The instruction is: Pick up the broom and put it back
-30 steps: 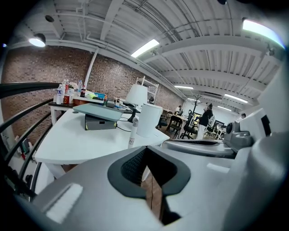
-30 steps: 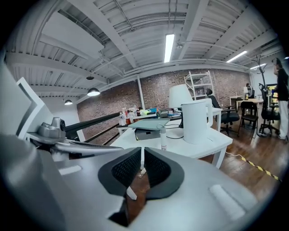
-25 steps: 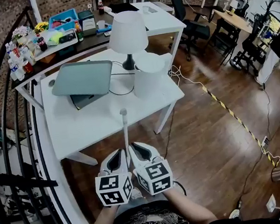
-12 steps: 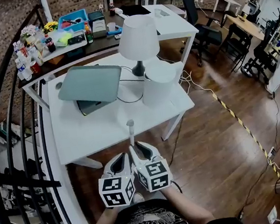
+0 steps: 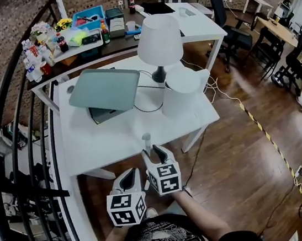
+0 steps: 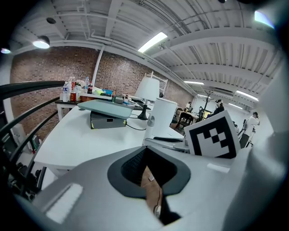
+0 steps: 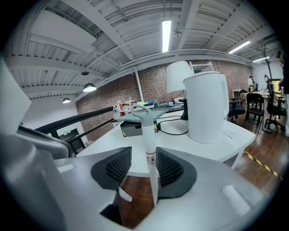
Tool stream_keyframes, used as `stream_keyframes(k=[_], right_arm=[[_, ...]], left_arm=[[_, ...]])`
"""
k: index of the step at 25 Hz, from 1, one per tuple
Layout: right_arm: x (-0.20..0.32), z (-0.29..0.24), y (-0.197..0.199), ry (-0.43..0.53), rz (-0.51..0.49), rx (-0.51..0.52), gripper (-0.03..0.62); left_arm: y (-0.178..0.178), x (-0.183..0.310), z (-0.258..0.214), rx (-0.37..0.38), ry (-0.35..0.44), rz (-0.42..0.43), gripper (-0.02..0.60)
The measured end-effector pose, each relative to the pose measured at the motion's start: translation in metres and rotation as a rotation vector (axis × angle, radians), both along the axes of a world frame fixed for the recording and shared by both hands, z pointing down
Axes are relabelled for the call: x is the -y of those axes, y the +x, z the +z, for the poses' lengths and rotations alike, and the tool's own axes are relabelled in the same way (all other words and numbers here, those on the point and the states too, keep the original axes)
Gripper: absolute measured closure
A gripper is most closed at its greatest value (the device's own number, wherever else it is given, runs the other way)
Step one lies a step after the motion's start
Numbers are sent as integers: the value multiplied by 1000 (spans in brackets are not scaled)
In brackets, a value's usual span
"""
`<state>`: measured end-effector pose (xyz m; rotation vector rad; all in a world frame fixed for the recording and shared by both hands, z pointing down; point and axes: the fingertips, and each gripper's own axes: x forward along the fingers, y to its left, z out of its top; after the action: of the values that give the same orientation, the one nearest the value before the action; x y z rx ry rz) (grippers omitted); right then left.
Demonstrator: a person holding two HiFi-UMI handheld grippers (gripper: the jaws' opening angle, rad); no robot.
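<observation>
The broom's white handle (image 5: 146, 140) stands upright against the front edge of the white table (image 5: 99, 146); its head is hidden below my grippers. In the right gripper view the handle (image 7: 149, 149) rises between the jaws of my right gripper (image 7: 143, 168), which are opening, with a gap showing beside the pole. My right gripper (image 5: 156, 152) sits just under the handle's top. My left gripper (image 5: 130, 174) hangs lower left of it, jaws together and empty. From the left gripper (image 6: 145, 158) view the handle top (image 6: 150, 121) shows off to the right.
On the table stand a white lamp (image 5: 157, 32), a white cylinder bin (image 5: 179, 90) and a grey laptop (image 5: 105, 88) on a box, with black cables. A black curved railing (image 5: 8, 137) runs along the left. Wooden floor with yellow-black tape (image 5: 264, 129) lies to the right.
Both grippers have sunk down the handle toward my body, so less pole shows above them. The right jaws have spread apart around the handle.
</observation>
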<state>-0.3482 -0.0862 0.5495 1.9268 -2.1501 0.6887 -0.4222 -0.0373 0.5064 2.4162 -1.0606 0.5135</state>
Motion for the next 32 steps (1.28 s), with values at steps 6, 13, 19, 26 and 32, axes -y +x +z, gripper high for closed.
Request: stream_keyframes(k=[6, 13, 19, 26, 32], right_arm=[[18, 15, 3, -31, -24, -39, 425], [36, 29, 7, -42, 1, -52, 425], [37, 32, 11, -30, 22, -88, 494], [25, 29, 7, -29, 13, -89, 494], [4, 25, -3, -18, 13, -85, 493]], left_arm=[[-7, 6, -3, 10, 3, -33, 575], [-15, 8, -2, 14, -7, -63, 575], [-24, 11, 0, 22, -11, -89, 575], [-23, 9, -2, 14, -10, -77, 575], [-24, 6, -3, 4, 1, -57, 575]])
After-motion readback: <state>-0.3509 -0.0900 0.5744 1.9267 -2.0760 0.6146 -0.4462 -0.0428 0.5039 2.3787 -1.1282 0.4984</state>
